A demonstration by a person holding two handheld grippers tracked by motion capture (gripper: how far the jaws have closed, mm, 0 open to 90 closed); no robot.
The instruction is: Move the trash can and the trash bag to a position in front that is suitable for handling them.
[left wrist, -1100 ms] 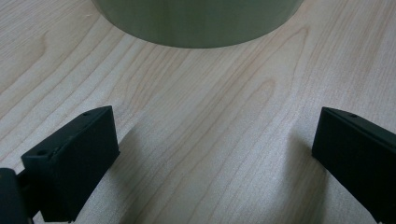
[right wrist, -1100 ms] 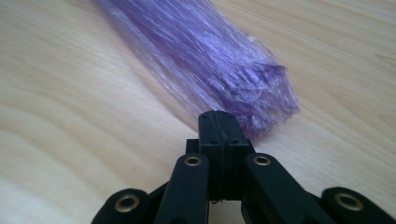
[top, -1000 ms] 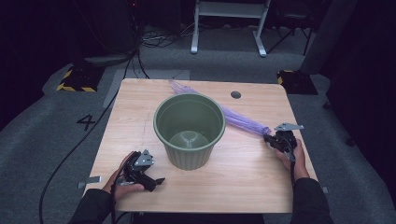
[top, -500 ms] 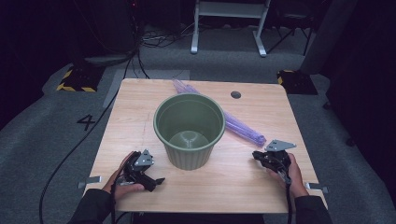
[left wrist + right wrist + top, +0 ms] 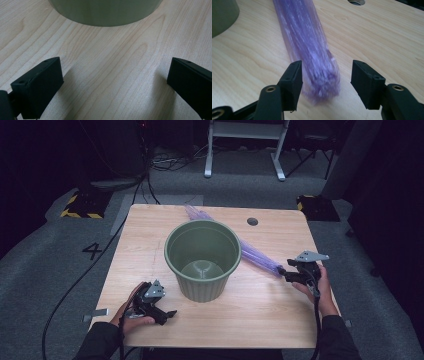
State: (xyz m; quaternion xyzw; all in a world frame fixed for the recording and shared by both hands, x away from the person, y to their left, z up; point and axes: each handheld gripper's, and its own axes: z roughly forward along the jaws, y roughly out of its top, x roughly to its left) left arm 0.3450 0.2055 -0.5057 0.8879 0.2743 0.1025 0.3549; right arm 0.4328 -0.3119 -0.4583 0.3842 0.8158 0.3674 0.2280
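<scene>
Right claw (image 5: 325, 82) stands with its jaws apart, having just been opening, and the near end of the purple bag (image 5: 307, 45) lies between them; the left-hand pad sits at the film's edge and the other clear of it, so nothing is gripped yet. Left claw (image 5: 112, 85) rests wide open and empty over bare wood at about seven o'clock from the bin.

Largest first: the table (image 5: 150, 250) carries everything. At its middle stands the green bin (image 5: 202, 260), upright and empty, no liner in it. The bag, a long folded purple strip, runs from about twelve o'clock behind the bin down to about three o'clock, where its end meets the right claw (image 5: 295, 272). Part of the strip is hidden behind the bin's rim. A small round hole (image 5: 252, 221) sits in the table at about one o'clock.

The step in hand looks like taking hold of the bag's end. To do it well, I judge the jaws should centre on the strip and come down low enough to catch all the thin layers. Closing should be firm, since slick film slips easily. The lift should be slow, so the trailing strip does not drag against the light bin and tip it.
</scene>
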